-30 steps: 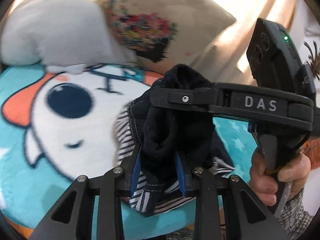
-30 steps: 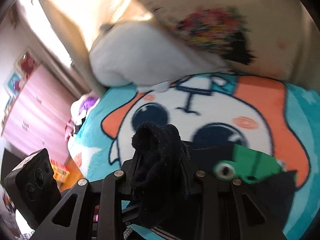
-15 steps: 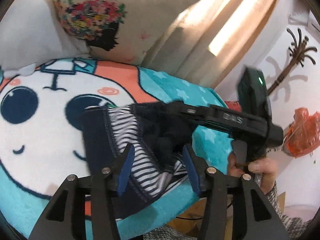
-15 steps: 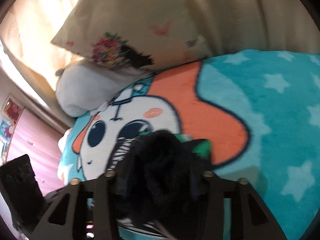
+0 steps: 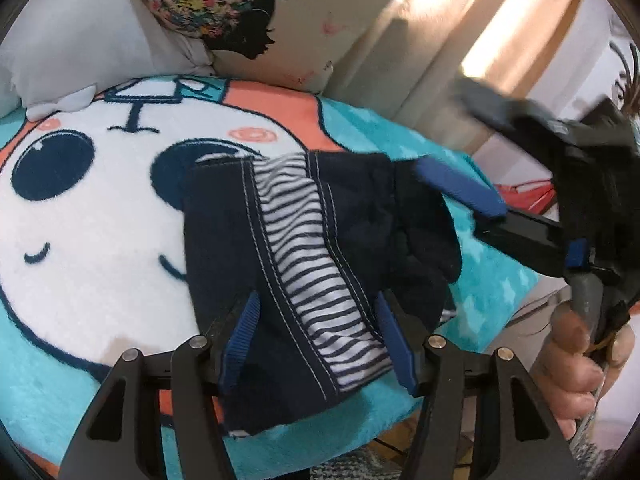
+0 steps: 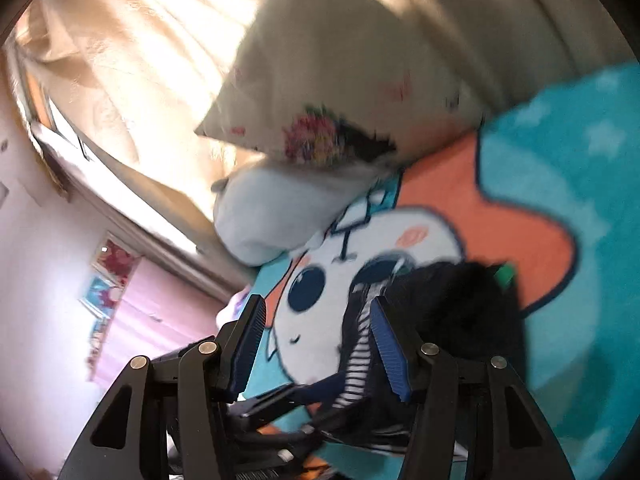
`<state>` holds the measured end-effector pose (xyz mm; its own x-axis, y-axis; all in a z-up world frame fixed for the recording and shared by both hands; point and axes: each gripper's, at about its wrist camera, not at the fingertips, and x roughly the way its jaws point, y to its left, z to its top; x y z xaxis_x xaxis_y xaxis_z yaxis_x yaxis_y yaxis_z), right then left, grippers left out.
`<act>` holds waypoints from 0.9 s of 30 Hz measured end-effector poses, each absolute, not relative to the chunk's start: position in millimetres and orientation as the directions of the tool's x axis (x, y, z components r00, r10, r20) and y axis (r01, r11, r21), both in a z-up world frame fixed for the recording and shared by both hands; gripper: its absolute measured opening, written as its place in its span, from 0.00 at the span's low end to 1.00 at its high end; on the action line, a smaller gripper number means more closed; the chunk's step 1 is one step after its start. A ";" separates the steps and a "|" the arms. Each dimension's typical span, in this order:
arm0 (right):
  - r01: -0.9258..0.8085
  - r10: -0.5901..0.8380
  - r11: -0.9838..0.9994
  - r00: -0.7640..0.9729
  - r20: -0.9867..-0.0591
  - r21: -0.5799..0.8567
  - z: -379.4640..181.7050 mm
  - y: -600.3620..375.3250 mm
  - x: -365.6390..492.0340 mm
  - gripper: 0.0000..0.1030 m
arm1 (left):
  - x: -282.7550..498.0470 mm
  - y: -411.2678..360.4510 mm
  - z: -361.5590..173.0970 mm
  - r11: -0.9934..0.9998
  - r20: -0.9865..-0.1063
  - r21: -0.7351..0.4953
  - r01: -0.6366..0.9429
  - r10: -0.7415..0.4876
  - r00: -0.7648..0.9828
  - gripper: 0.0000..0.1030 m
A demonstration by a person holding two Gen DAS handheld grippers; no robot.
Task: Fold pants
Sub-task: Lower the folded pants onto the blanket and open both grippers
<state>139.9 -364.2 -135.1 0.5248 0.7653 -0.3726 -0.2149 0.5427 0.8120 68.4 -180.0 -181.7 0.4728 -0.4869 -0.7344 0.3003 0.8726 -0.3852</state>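
The dark navy pants [image 5: 304, 264] with a striped side panel lie folded in a small bundle on the cartoon blanket [image 5: 92, 216]. My left gripper [image 5: 318, 340] is open, its blue pads [image 5: 240, 340] either side of the bundle's near edge, holding nothing. My right gripper [image 5: 492, 200] shows at the right of the left wrist view, held by a hand, open, just off the bundle's right side. In the right wrist view the right gripper [image 6: 318, 344] is open and empty, with the pants [image 6: 448, 312] just beyond its right finger.
A printed cream pillow [image 5: 248, 12] and a white pillow [image 5: 72, 40] lie at the blanket's far end. Beige curtains [image 5: 460, 40] hang behind. The bed's edge runs along the near right side [image 5: 500, 320]. A pink cabinet [image 6: 152, 312] stands beyond the bed.
Both grippers have opened and let go of the pants, which now lie on the blanket. The right gripper has pulled back to the right and lifted away.
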 end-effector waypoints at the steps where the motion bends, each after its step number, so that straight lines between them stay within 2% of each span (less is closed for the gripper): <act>1: -0.194 0.764 0.547 0.514 -0.390 0.815 -143.5 -360.6 141.4 0.57 | 67.3 -180.9 -182.6 0.875 -0.735 -0.376 0.305 -0.482 0.478 0.60; 6: -0.087 0.666 0.641 0.558 -0.495 0.763 -174.3 -372.4 127.5 0.55 | 66.8 -179.1 -186.0 0.865 -0.725 -0.388 0.317 -0.499 0.475 0.61; 13: -0.070 0.654 0.612 0.604 -0.455 0.788 -187.9 -386.7 112.2 0.55 | 58.4 -171.2 -174.6 0.849 -0.699 -0.412 0.330 -0.527 0.484 0.61; 21: -0.041 0.622 0.619 0.635 -0.458 0.784 -195.2 -396.8 103.5 0.55 | 54.1 -143.3 -165.3 0.877 -0.687 -0.405 0.260 -0.479 0.547 0.61; 24: -0.018 0.579 0.662 0.646 -0.497 0.749 -191.7 -399.9 98.5 0.55 | 55.0 -135.2 -168.7 0.882 -0.694 -0.413 0.226 -0.466 0.549 0.61; 27: 0.034 0.478 0.745 0.669 -0.569 0.666 -184.7 -401.2 94.0 0.61 | 52.5 -131.9 -168.4 0.887 -0.696 -0.410 0.214 -0.455 0.555 0.61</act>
<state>94.0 -401.2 -184.7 0.6693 0.4782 -0.5686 0.0336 0.7451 0.6661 52.5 -131.9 -168.4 0.5552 -0.4554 -0.6959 0.2140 0.8868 -0.4096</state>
